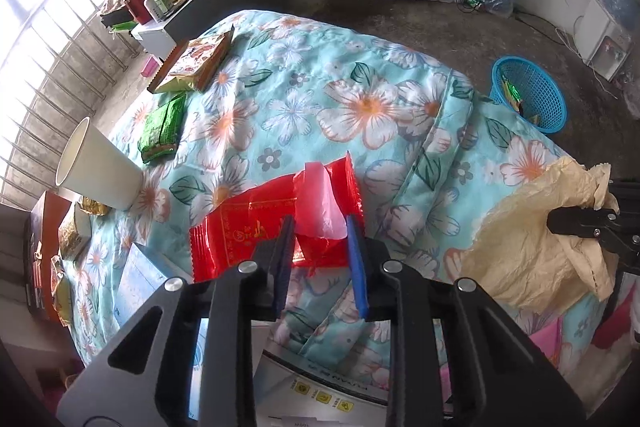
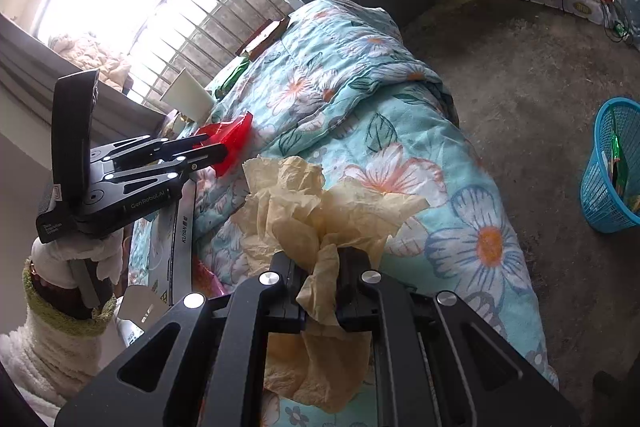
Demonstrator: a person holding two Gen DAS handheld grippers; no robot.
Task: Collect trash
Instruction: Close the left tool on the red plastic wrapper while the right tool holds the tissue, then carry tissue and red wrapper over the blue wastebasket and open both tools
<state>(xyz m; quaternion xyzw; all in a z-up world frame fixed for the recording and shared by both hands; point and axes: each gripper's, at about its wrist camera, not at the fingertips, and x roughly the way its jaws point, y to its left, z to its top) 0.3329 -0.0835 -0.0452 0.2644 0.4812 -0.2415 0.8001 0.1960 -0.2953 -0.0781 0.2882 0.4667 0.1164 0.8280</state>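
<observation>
On the bed, the right gripper (image 2: pixel 320 277) pinches crumpled yellow paper (image 2: pixel 320 203) between its fingers, the left gripper (image 1: pixel 318 227) nips a red wrapper (image 1: pixel 256 223), while cup (image 1: pixel 96 167), green packet (image 1: pixel 162 129) and snack bag (image 1: pixel 192 63) beyond the fingers await the blue basket (image 1: pixel 528 93).

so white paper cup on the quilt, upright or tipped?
Tipped. The white paper cup leans on the floral quilt, its open mouth angled up to the left.

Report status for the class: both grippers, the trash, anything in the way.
Right gripper shut on yellow tissue. Left gripper around red wrapper, grip unconfirmed. Blue basket on floor past the bed; path looks clear.
</observation>
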